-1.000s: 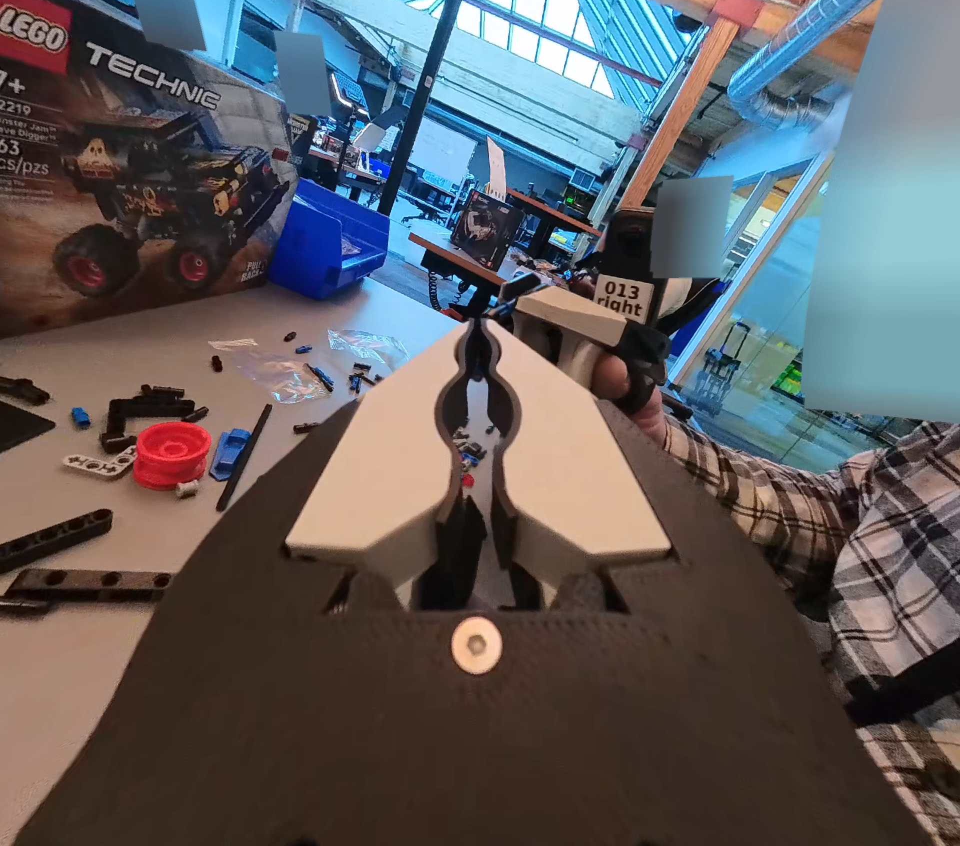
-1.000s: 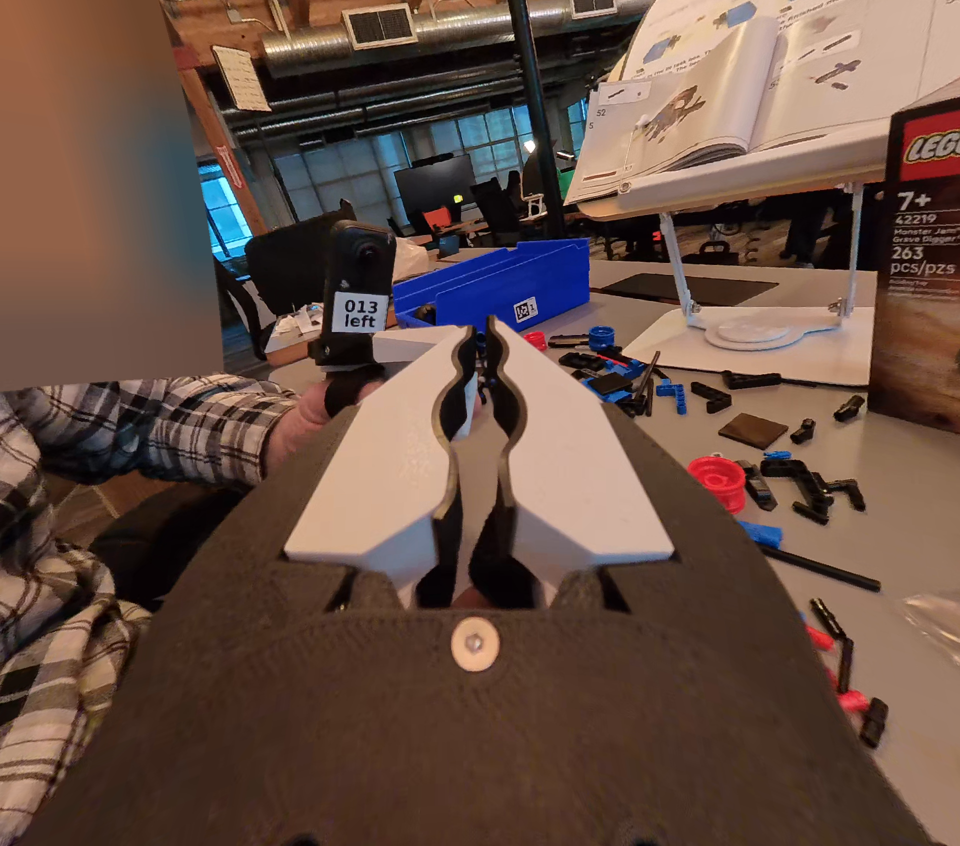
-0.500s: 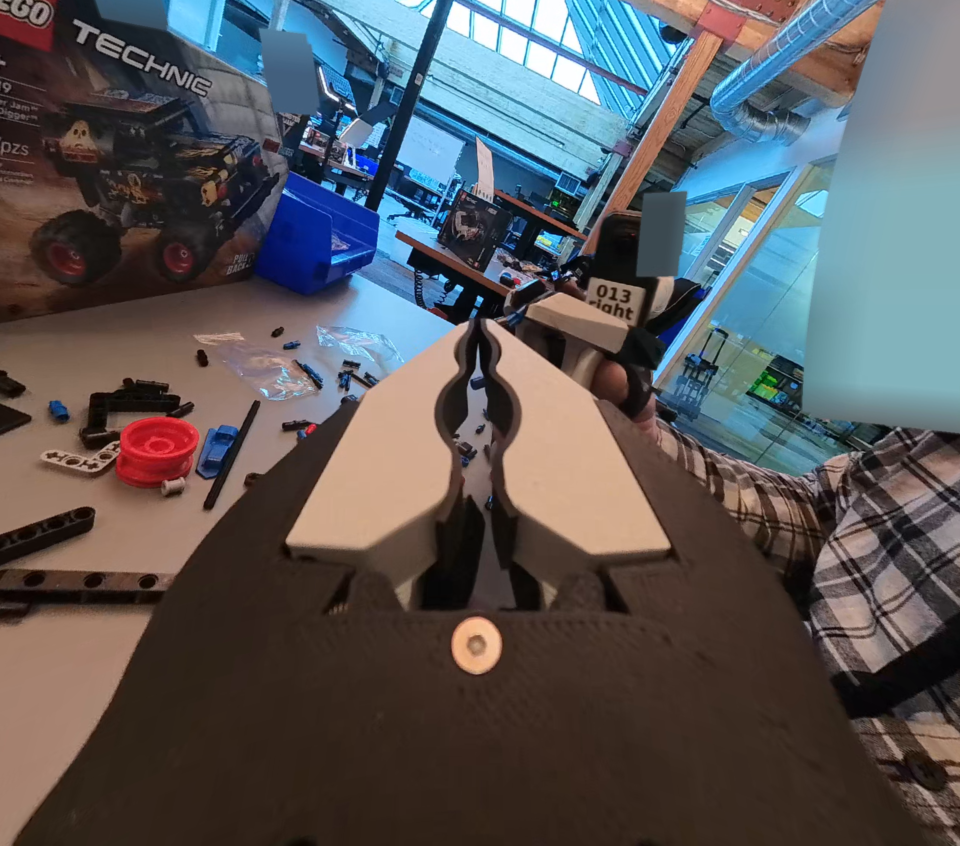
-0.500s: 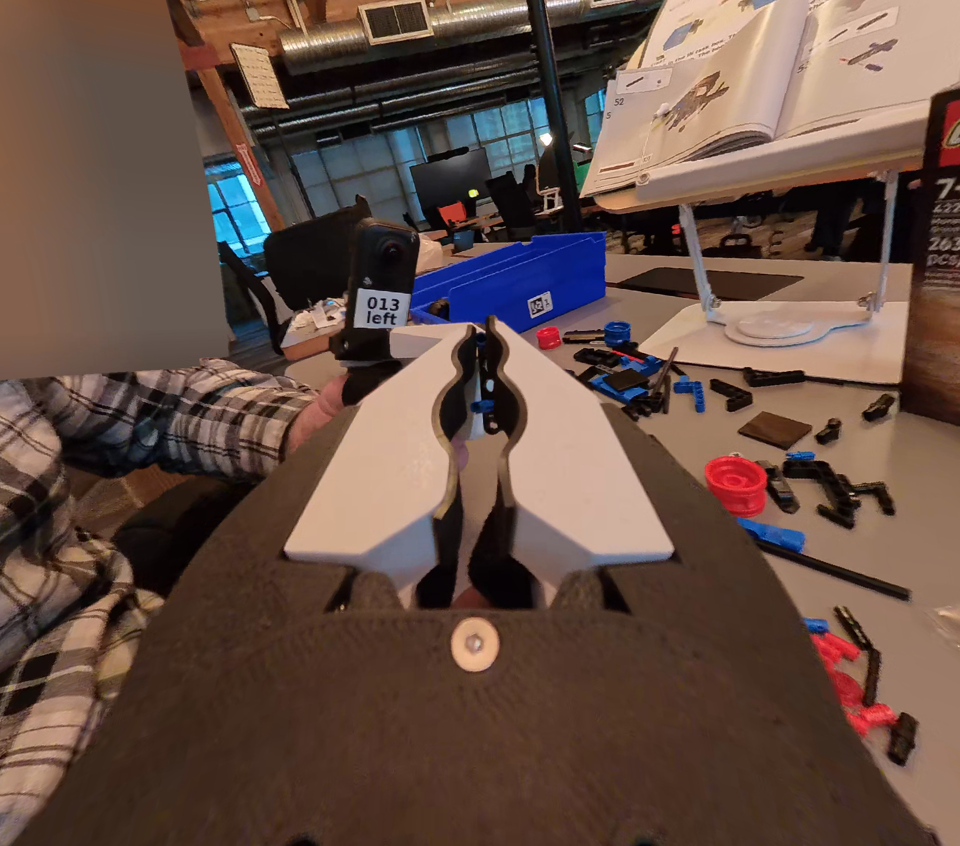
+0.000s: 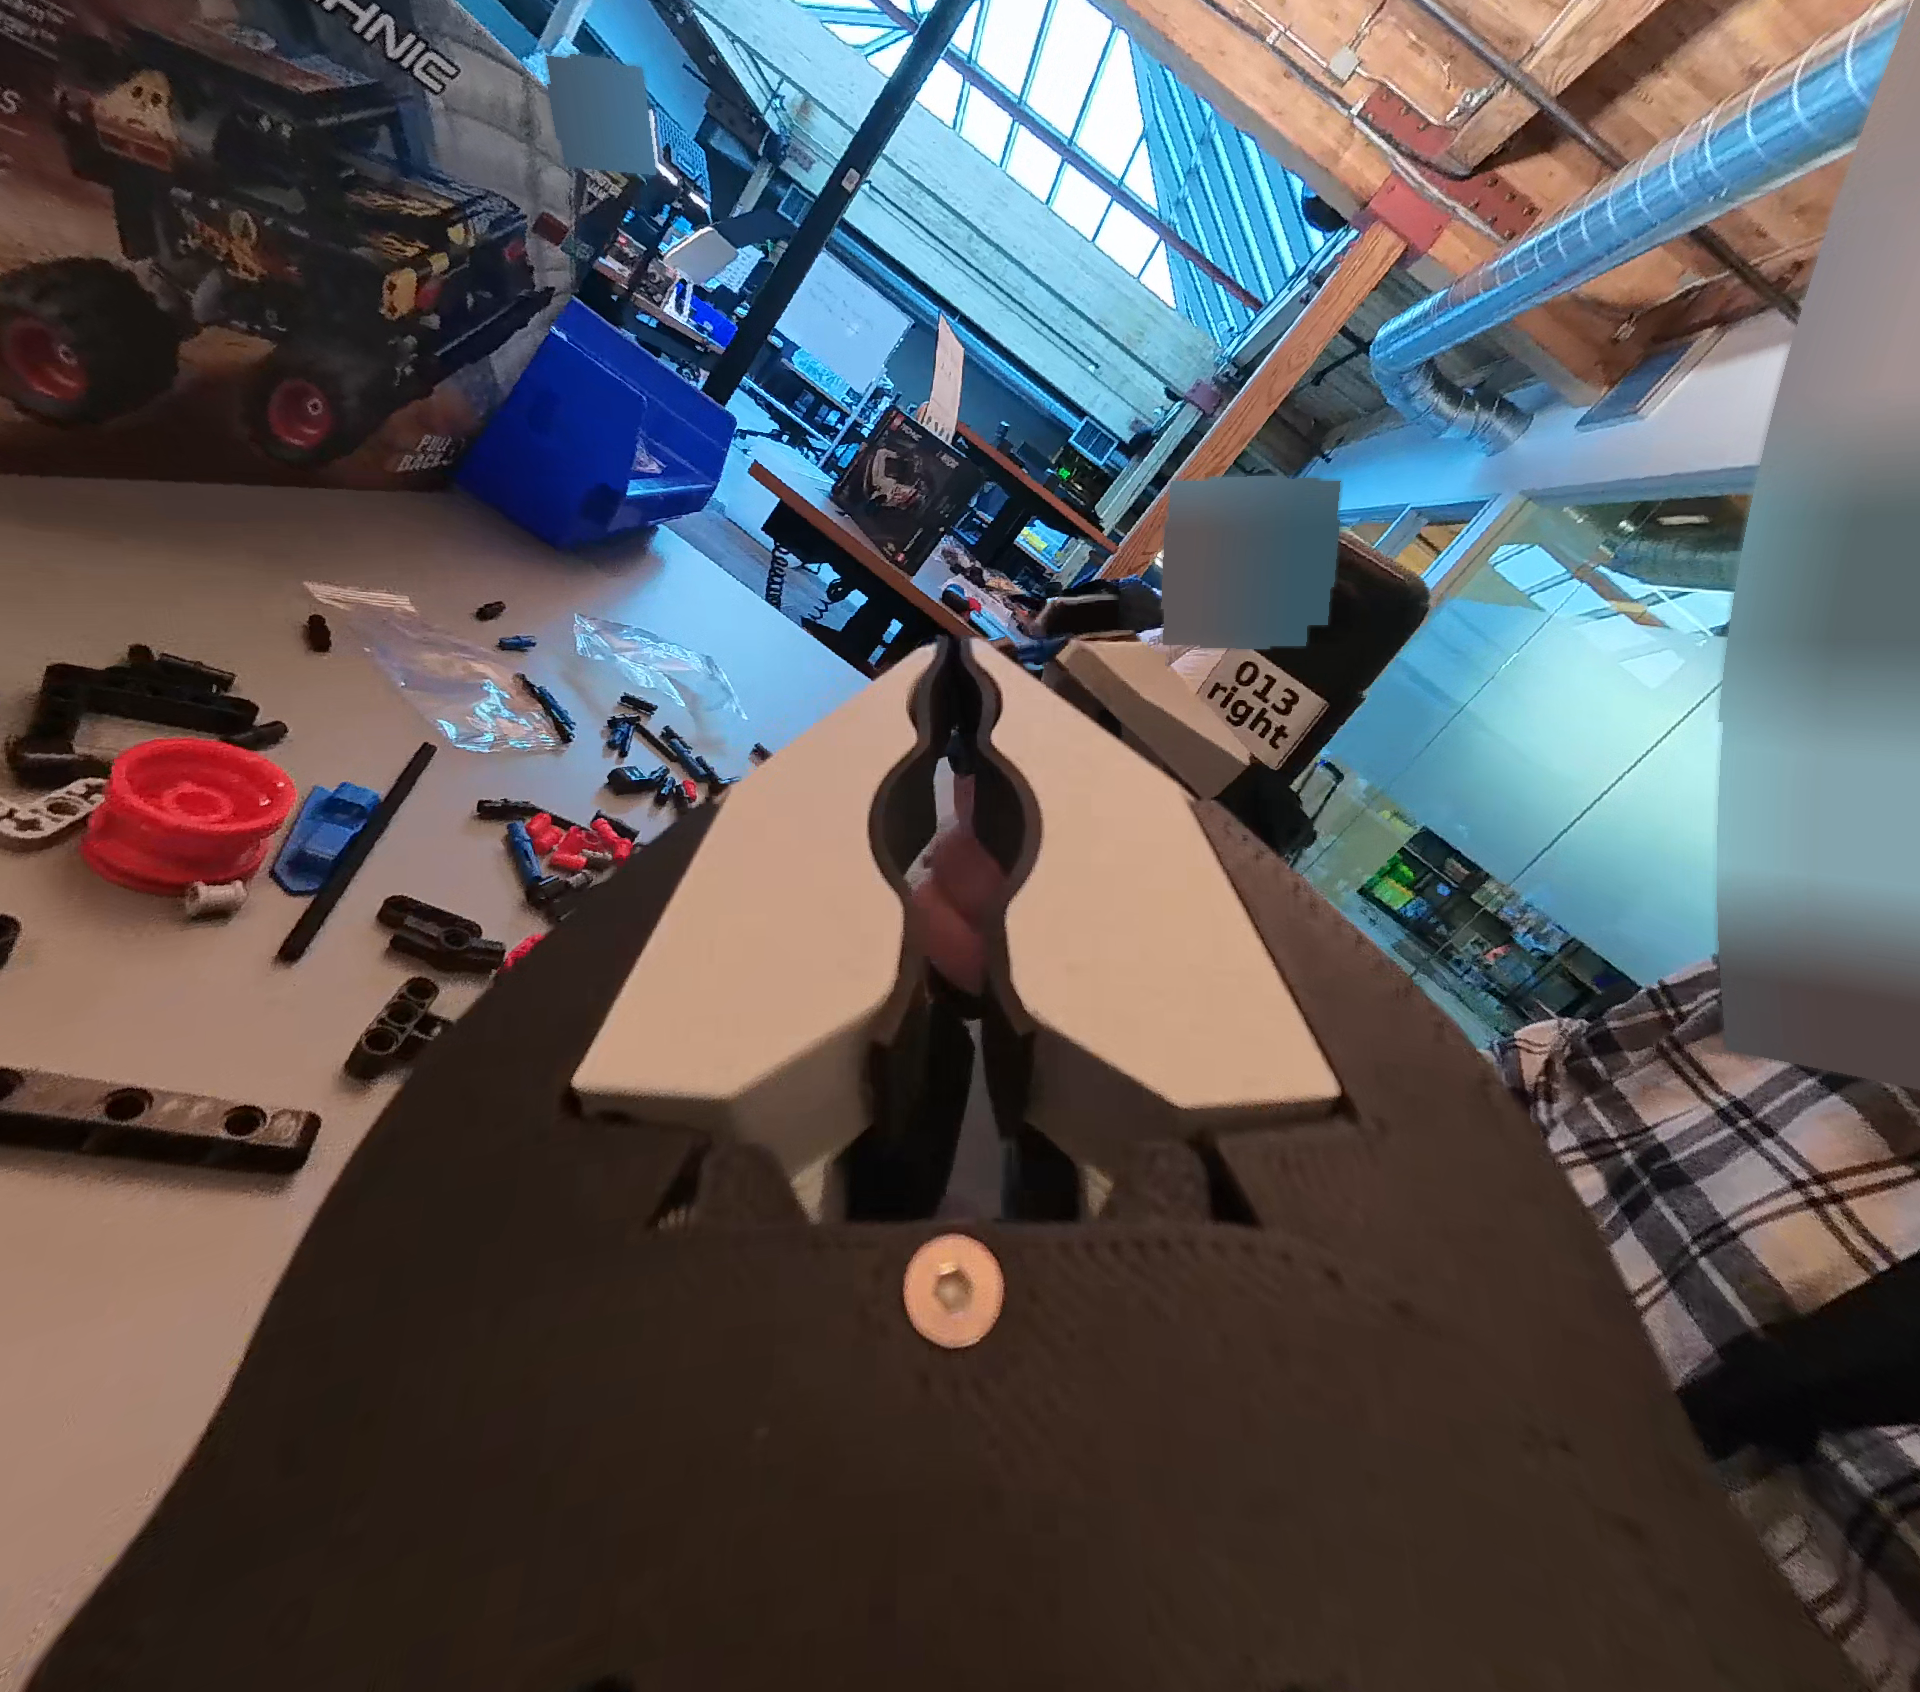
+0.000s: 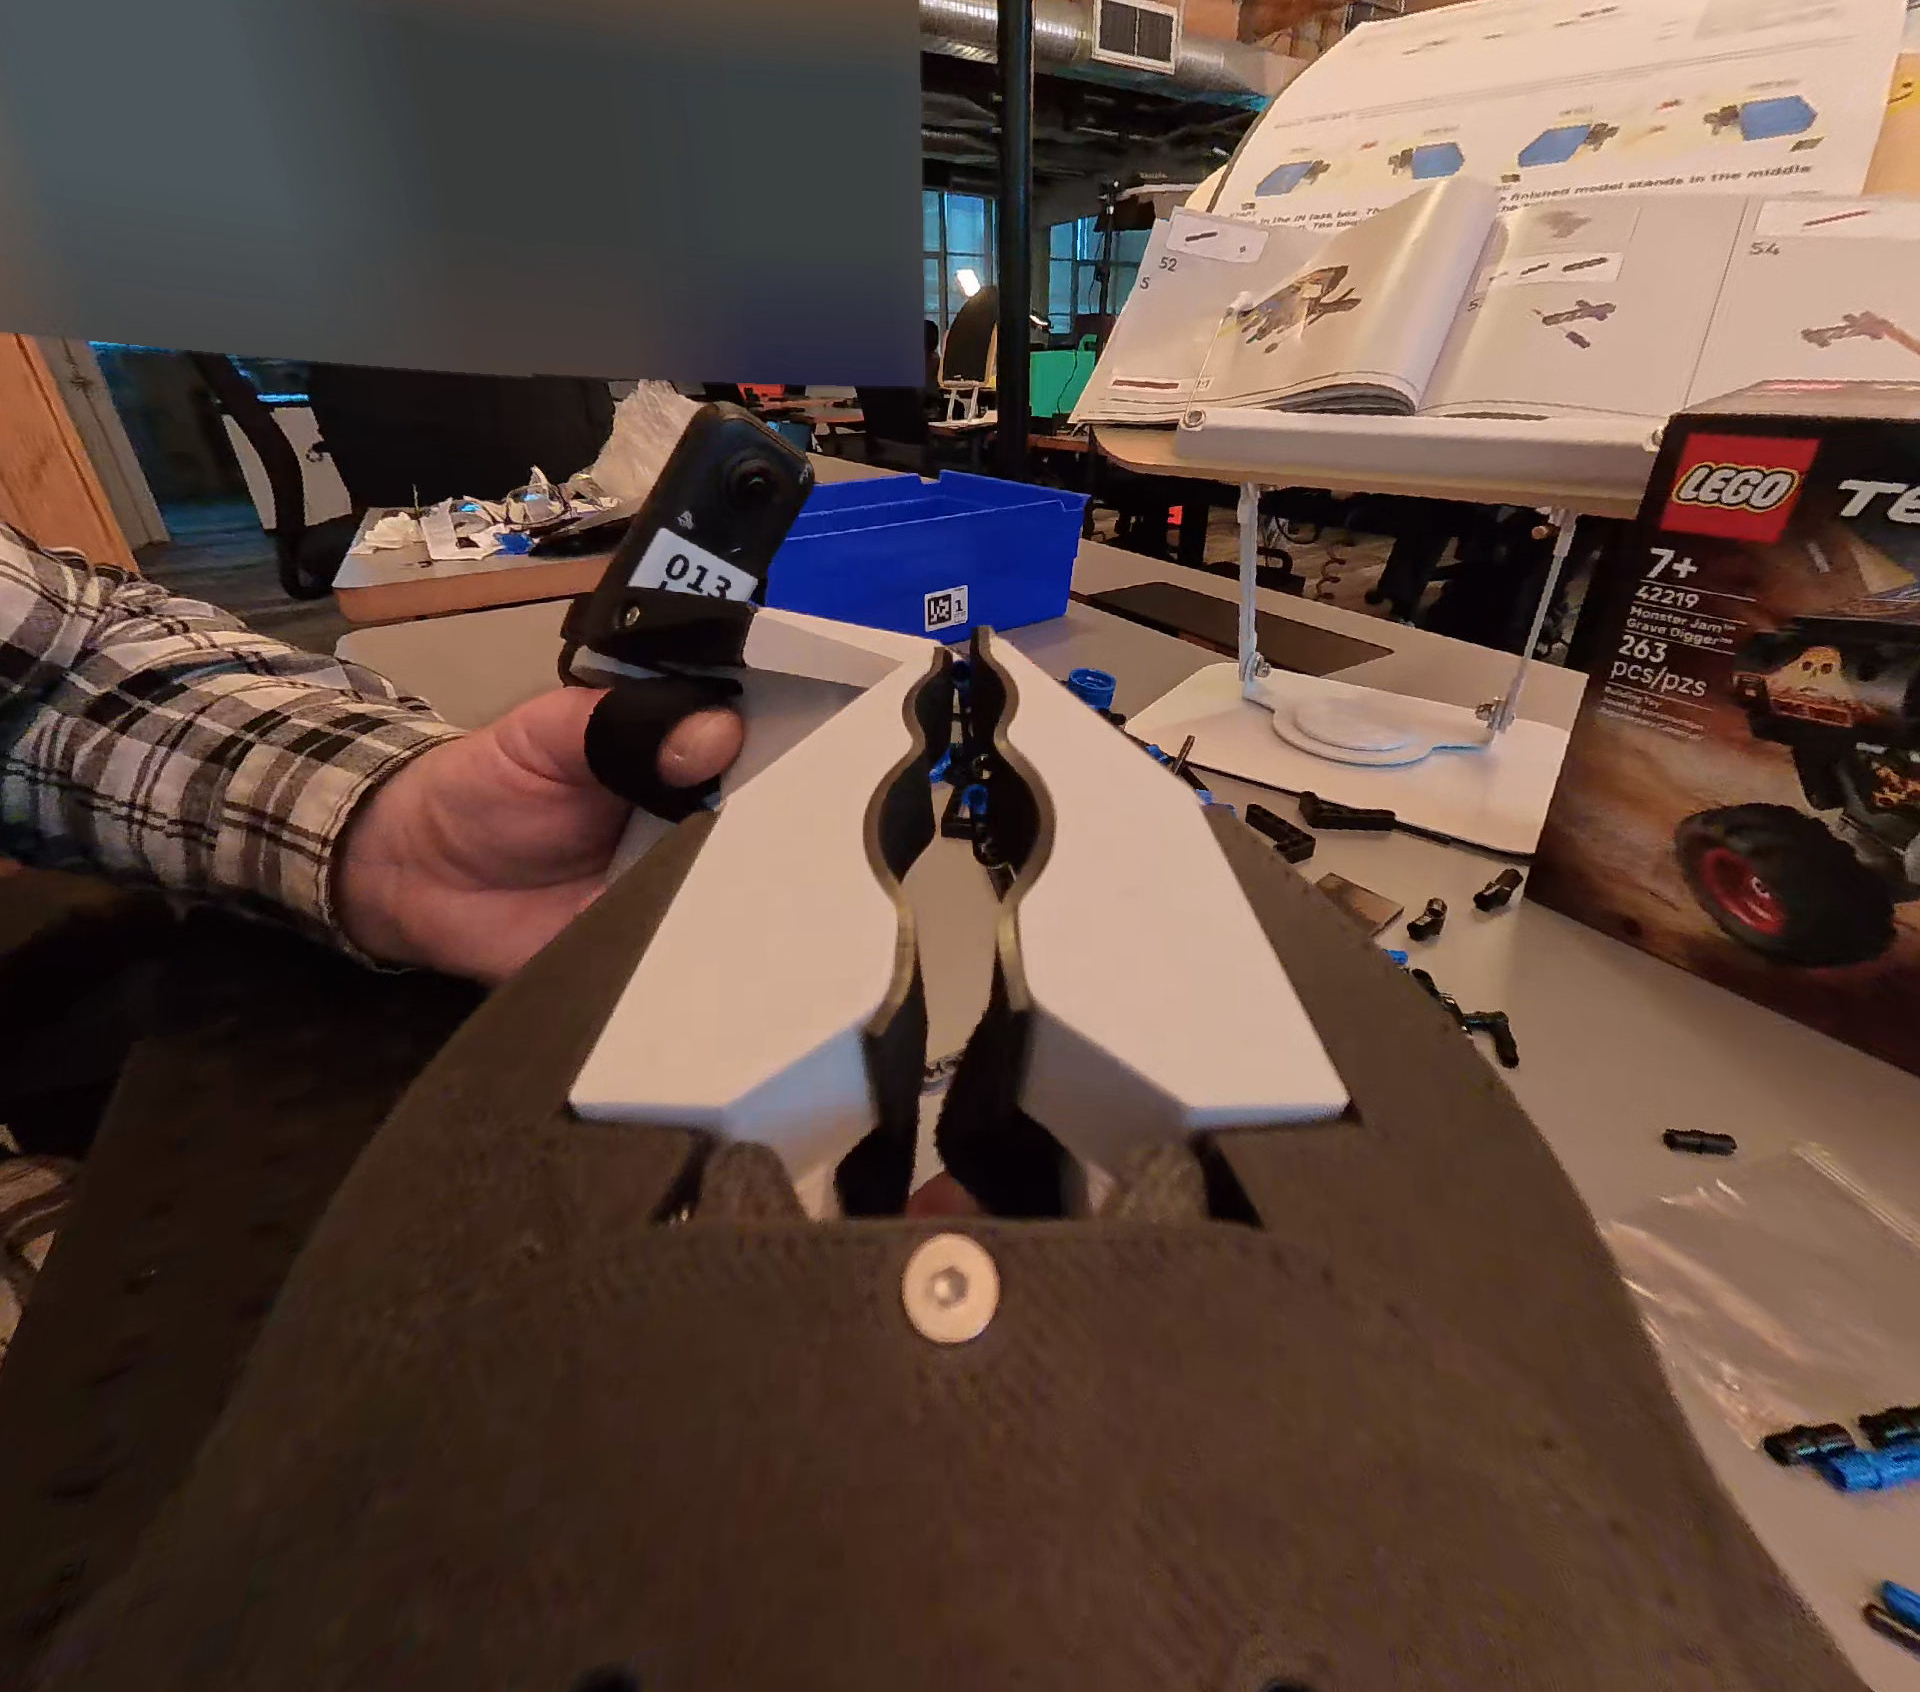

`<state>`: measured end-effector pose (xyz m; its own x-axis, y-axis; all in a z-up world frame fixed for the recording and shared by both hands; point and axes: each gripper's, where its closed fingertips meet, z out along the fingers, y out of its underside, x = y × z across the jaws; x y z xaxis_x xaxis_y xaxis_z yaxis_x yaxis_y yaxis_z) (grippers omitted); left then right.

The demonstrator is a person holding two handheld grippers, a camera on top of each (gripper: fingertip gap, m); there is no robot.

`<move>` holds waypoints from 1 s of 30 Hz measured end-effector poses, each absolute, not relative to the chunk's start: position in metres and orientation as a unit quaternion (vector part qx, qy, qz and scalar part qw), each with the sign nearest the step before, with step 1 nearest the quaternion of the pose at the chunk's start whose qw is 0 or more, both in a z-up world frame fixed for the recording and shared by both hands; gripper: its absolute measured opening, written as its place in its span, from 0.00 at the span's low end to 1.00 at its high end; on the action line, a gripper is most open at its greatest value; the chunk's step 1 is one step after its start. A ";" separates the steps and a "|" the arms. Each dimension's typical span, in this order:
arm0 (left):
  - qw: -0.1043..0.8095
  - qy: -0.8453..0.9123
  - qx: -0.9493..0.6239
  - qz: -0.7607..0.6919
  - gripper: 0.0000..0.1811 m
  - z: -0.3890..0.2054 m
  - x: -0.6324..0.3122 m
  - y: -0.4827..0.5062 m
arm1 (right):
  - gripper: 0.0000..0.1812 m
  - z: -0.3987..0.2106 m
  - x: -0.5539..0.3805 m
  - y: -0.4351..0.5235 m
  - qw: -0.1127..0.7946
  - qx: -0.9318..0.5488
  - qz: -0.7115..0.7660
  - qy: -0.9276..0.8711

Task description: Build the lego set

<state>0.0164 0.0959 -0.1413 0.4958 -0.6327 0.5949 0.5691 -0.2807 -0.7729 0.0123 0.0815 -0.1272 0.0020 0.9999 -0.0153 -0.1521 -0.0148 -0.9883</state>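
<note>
Both grippers are held up above the grey table (image 5: 125,1330), tip to tip. My left gripper (image 5: 954,674) is shut, and a thin black lego piece with a blue bit (image 5: 961,743) shows between its fingers. My right gripper (image 6: 964,655) is shut on a black lego piece with blue pins (image 6: 975,795). I cannot tell whether these are one piece or two. The right gripper's body (image 5: 1132,707) sits just beyond the left tips. The left gripper (image 6: 810,655) and the hand (image 6: 499,821) holding it lie just left of the right tips.
Loose parts lie on the table: a red wheel hub (image 5: 187,821), a blue piece (image 5: 327,832), a black axle (image 5: 358,853), a black beam (image 5: 156,1117), small pins and plastic bags (image 5: 457,686). The set box (image 6: 1766,707), a blue bin (image 6: 935,551) and an open instruction book on a stand (image 6: 1455,312) stand behind. My left and right fingertips are right by each other.
The two grippers have come closer together, and the left gripper's camera looms larger in the right view. The right view has swung right towards the box. Both have stayed shut.
</note>
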 end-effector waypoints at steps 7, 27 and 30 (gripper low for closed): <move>0.608 0.032 -0.629 -0.484 0.00 -0.142 0.015 0.095 | 0.00 -0.129 0.011 0.080 0.546 -0.463 0.518 -0.468; 0.637 0.118 -0.651 -0.396 0.00 -0.138 0.015 0.093 | 0.00 -0.125 0.015 0.081 0.526 -0.465 0.527 -0.478; 0.640 0.136 -0.647 -0.391 0.02 -0.133 0.009 0.087 | 0.00 -0.126 0.014 0.079 0.540 -0.455 0.481 -0.520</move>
